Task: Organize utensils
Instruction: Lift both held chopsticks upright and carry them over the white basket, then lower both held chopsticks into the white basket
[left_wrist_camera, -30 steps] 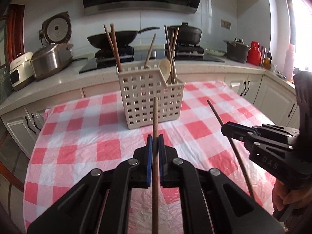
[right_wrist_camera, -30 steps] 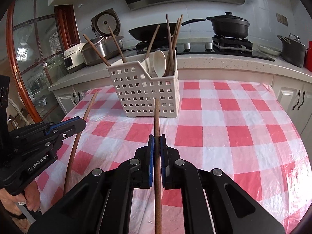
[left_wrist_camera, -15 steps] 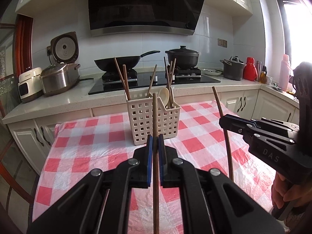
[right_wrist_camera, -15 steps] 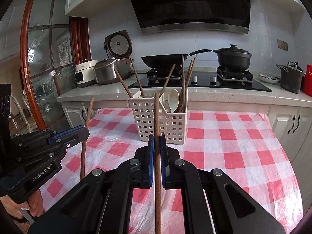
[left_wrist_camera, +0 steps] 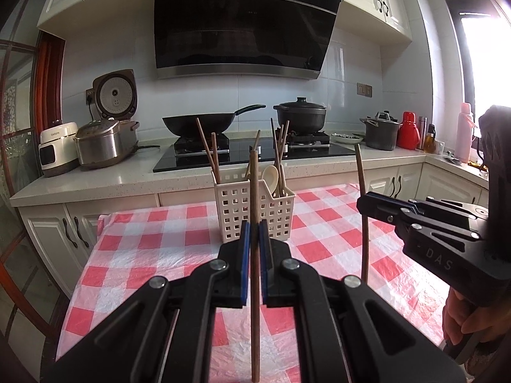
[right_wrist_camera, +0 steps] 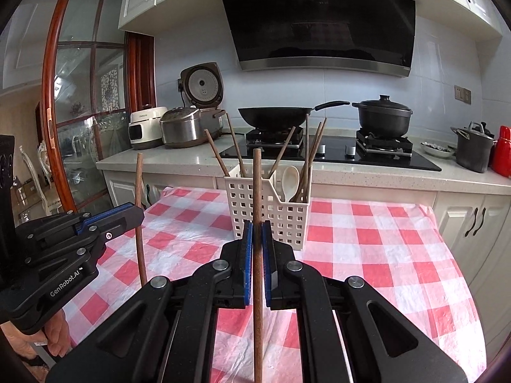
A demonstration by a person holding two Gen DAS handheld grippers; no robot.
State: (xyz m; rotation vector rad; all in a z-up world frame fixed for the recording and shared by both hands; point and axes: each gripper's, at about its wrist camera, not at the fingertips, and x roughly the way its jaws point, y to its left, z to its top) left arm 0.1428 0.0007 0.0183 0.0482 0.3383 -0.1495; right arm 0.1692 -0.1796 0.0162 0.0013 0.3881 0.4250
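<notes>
**Two chopsticks up, basket ahead**

Left wrist view: my left gripper is clamped tight on a long brown wooden chopstick, which stands nearly upright between the blue pads. Past it sits the white perforated plastic utensil basket on the red-and-white checked tablecloth, well short of the counter edge. To the right of this view my right gripper is closed on a second brown wooden chopstick.

Both sticks are gripped partway along, with a lot of length above and below the pads. I judge the main risk to be pivoting: a thin round stick in a narrow pinch can swing if its lower end brushes the basket rim on the way in, and then it would slide or drop onto the cloth. The basket already holds several chopsticks leaning at angles and a cream spoon, so a tip coming down could strike one of those and be deflected. The basket looks light; a sideways push might shift or tip it. Bringing both grippers over it together could also make the two sticks knock each other.

The right wrist view shows the basket's inner divider and which side the spoon is in, the right-hand compartment, more plainly. It also shows part of my hand beneath the left gripper. The left view alone shows the window side of the kitchen.
</notes>
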